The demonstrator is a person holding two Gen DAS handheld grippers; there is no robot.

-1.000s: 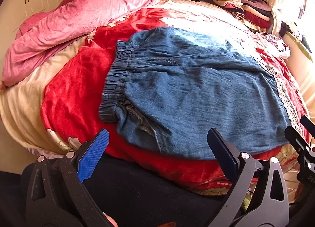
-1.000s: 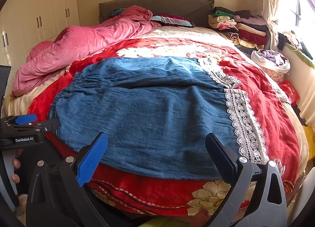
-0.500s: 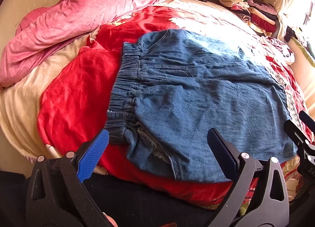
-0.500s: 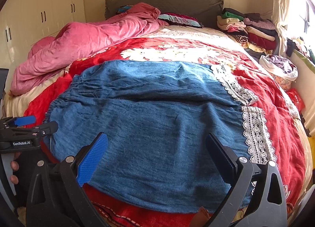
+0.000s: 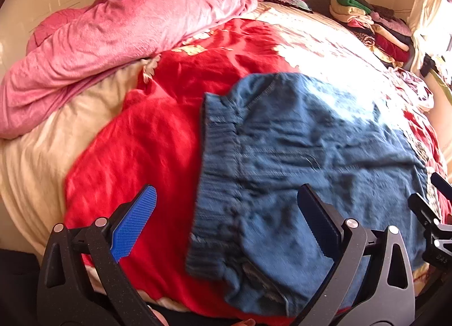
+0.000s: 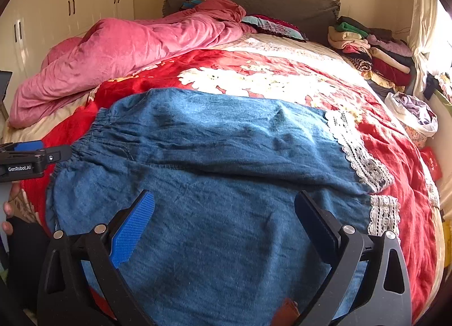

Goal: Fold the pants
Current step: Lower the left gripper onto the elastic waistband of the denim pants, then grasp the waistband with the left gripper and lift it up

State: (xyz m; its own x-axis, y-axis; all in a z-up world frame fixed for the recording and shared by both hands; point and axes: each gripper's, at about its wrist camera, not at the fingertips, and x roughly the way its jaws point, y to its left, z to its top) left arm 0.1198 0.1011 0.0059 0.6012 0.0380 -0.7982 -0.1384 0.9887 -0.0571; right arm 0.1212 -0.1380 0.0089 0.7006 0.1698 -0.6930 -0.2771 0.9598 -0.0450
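Pants (image 6: 226,184) of blue denim lie spread flat on the red floral blanket (image 6: 395,156) of the bed, elastic waistband (image 5: 217,173) to our left and lace-trimmed cuffs (image 6: 364,156) to our right. We hold the left tool (image 5: 226,221) released over the waistband's near corner and the right tool (image 6: 224,221) released over the near leg, gripping nothing. For a clean lengthwise fold, we judge both should pinch the near edge together and lift evenly.

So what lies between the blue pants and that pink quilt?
Only the red bedspread: bare between the pants and the pink quilt, clearest in the left wrist view.
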